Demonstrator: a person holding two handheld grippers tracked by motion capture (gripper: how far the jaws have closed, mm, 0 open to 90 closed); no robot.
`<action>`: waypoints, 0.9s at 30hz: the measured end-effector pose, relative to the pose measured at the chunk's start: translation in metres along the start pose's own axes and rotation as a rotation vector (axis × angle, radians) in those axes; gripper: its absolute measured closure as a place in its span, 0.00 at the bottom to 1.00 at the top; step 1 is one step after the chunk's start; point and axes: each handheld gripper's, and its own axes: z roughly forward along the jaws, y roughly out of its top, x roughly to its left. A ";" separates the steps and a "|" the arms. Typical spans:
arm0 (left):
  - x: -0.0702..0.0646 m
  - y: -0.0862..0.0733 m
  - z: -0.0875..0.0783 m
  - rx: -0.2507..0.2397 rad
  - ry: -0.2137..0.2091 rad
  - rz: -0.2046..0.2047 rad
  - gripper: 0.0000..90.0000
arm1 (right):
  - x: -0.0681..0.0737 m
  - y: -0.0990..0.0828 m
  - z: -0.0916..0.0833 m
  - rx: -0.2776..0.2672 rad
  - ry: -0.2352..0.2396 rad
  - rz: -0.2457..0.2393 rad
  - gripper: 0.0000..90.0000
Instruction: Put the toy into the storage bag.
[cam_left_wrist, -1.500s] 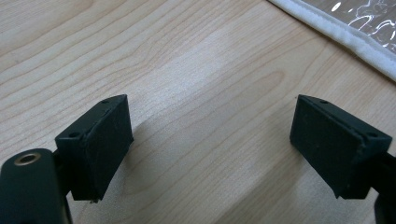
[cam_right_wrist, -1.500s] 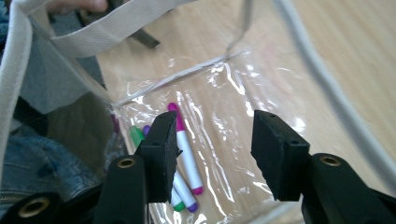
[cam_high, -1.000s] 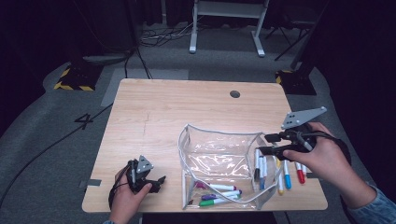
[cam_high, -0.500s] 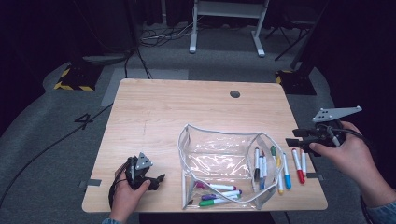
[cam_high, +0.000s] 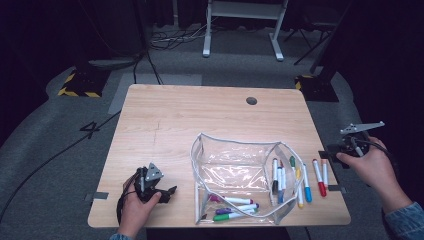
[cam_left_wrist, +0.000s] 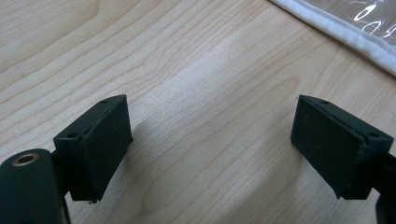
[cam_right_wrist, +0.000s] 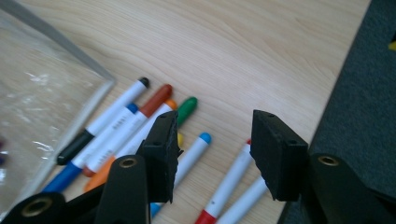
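High view: a wooden counter (cam_high: 200, 120) holds a clear pouch (cam_high: 240, 172) standing open near its front edge. Several markers lie inside it at the front, purple, red and green among them. More markers (cam_high: 300, 177) lie in a loose row on the counter, some against the pouch's right side and two red-tipped ones just beside the counter's right edge. The left gripper (cam_high: 159, 192) rests on the counter near the front left corner, held in the left hand (cam_high: 134, 207), well apart from the pouch. The right gripper (cam_high: 334, 154) sits at the counter's right edge in the right hand (cam_high: 372, 165), near the red-tipped markers.

Left gripper view: the two black fingers (cam_left_wrist: 95, 144) stand wide apart with bare wood between them. The pouch's white seam crosses the top right corner.

Right gripper view: the fingers (cam_right_wrist: 278, 149) are open and have just been closing a little, gripping nothing. Below them lie the markers: black, blue, orange, brown, green, light blue and red caps, side by side. The red-tipped marker (cam_right_wrist: 229, 182) shows in the gap between the fingers, untouched. The pouch's corner lies at the left, and dark floor at the right.
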 end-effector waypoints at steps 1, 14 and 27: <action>0.000 0.000 0.000 0.000 0.000 0.000 0.14 | -0.004 -0.003 0.004 0.012 -0.008 0.013 0.59; 0.000 0.000 0.000 0.000 0.001 0.000 0.14 | -0.036 -0.039 0.052 0.131 -0.073 0.099 0.59; -0.001 0.000 0.000 0.002 0.008 0.000 0.14 | -0.053 -0.059 0.086 0.229 -0.103 0.209 0.68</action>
